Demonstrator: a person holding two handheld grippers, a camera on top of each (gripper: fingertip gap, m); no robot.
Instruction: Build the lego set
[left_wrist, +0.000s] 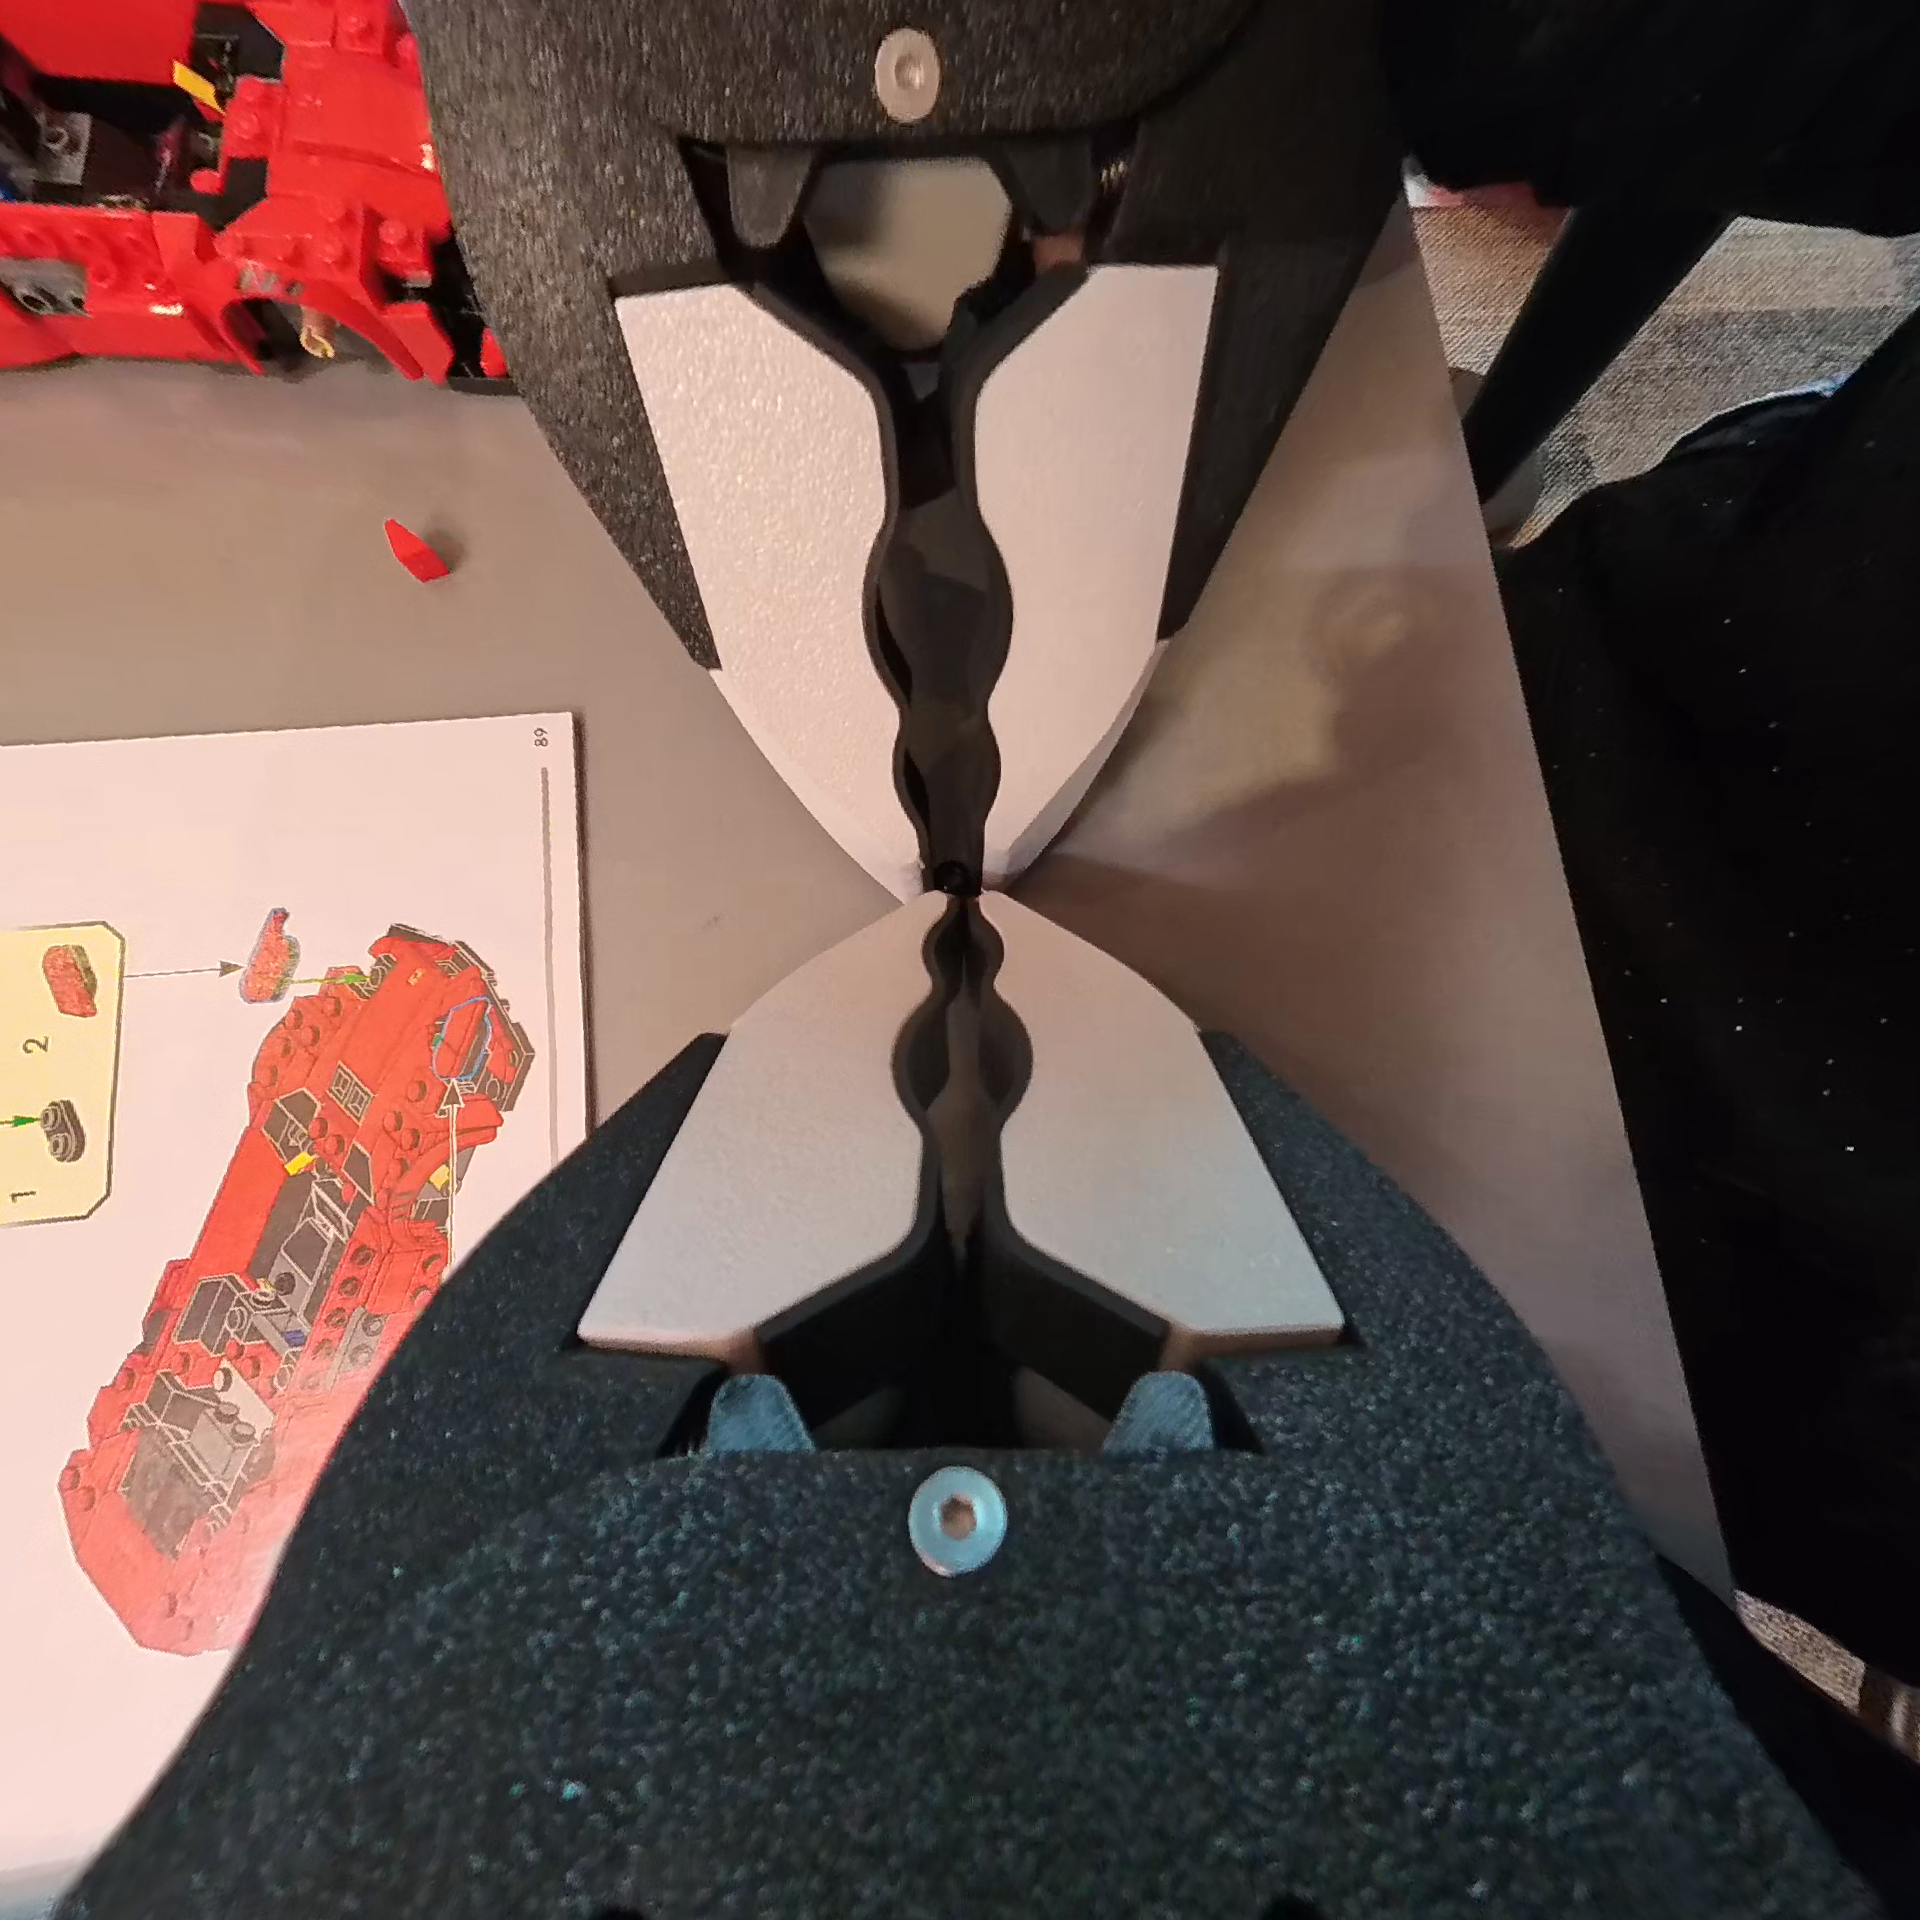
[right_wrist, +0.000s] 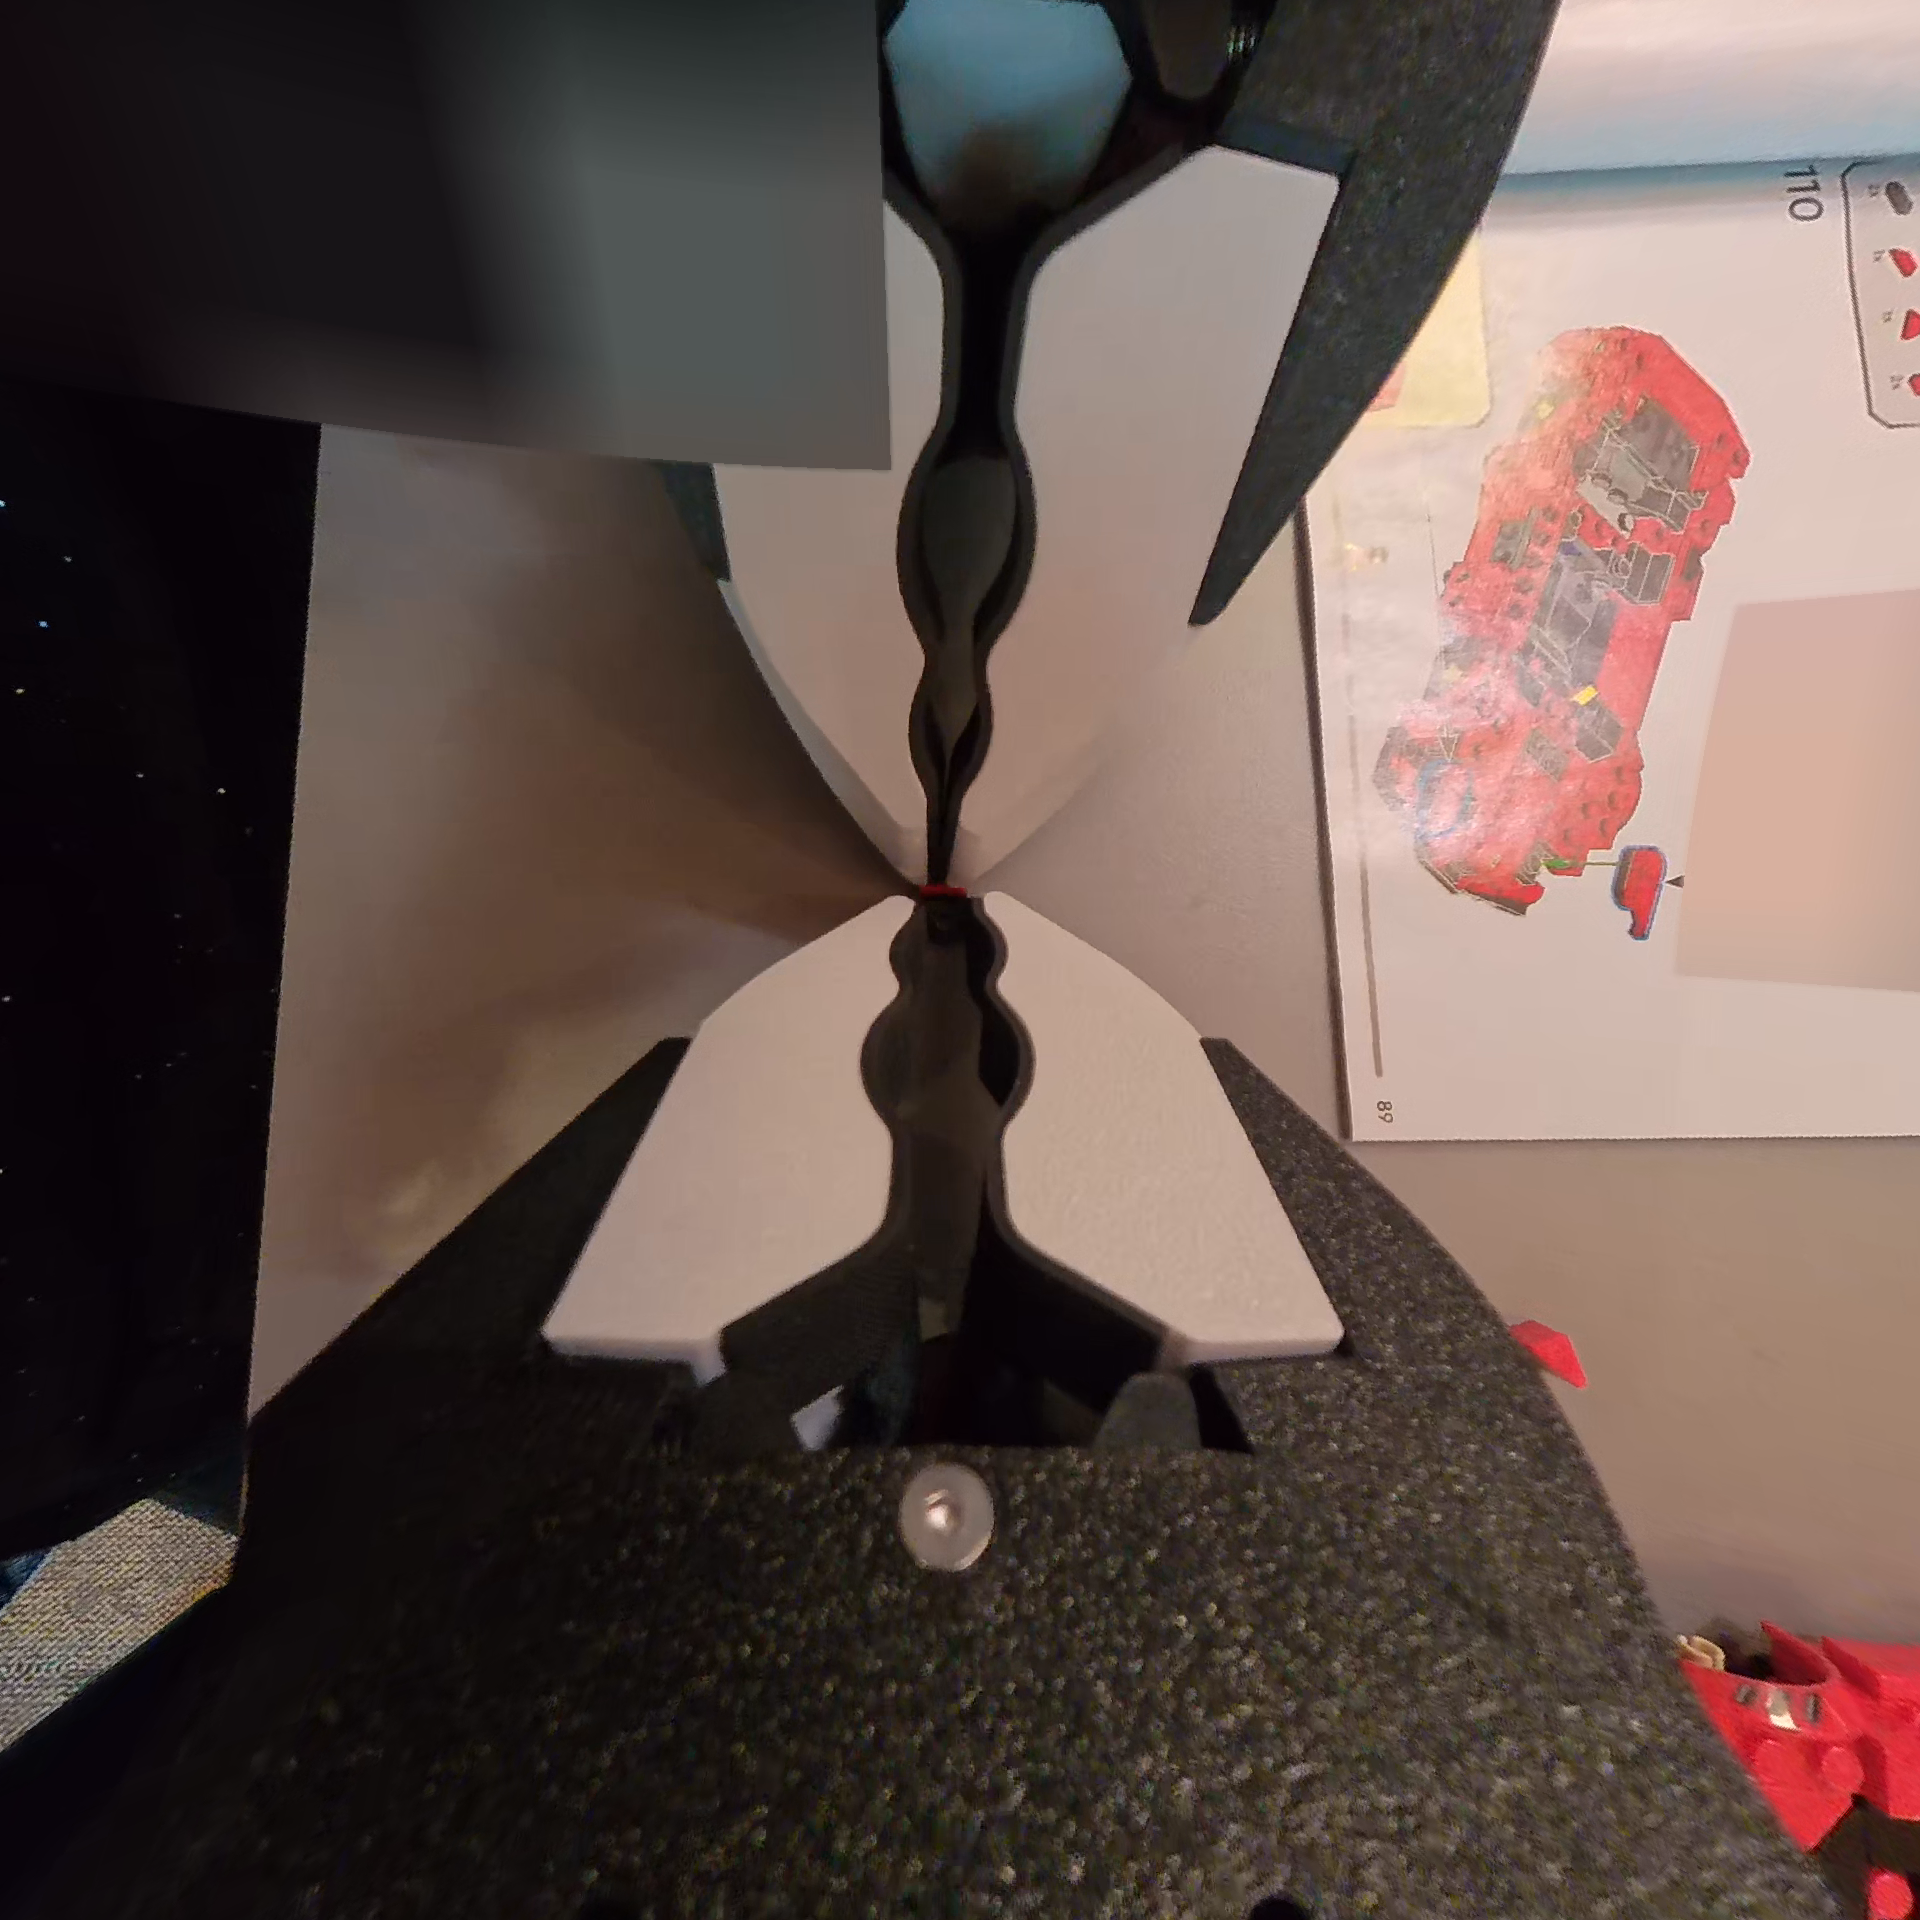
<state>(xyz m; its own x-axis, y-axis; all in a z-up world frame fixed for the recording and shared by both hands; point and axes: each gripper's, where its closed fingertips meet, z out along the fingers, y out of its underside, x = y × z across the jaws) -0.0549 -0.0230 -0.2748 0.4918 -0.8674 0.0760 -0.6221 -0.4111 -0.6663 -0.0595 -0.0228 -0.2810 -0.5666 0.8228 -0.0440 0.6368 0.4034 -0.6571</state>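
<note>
My two grippers meet tip to tip above the grey table (left_wrist: 1299, 935). The left gripper (left_wrist: 956, 916) reaches up from the bottom of its view, jaws closed. It pinches a tiny red piece (right_wrist: 940, 890), which shows only in the right wrist view. The right gripper (right_wrist: 940, 916) is also closed, on a small black piece (left_wrist: 954, 878) that shows at its tips in the left wrist view. The two pieces touch. The partly built red car (left_wrist: 208, 208) stands at the far left of the left wrist view. It also shows in the right wrist view (right_wrist: 1829, 1756).
An open instruction booklet (left_wrist: 291, 831) lies on the table, also in the right wrist view (right_wrist: 1538, 1039). A loose red wedge piece (left_wrist: 421, 549) lies between booklet and car, also in the right wrist view (right_wrist: 1548, 1351). The table edge (left_wrist: 1538, 831) borders a person's dark clothing (left_wrist: 1745, 935). Both grippers' tips are close together, under 4 cm apart. Both grippers' tips are roughly 15 cm from the partly built red car (left_wrist: 208, 208). The right camera catches it too, in the right wrist view (right_wrist: 1871, 1825).
</note>
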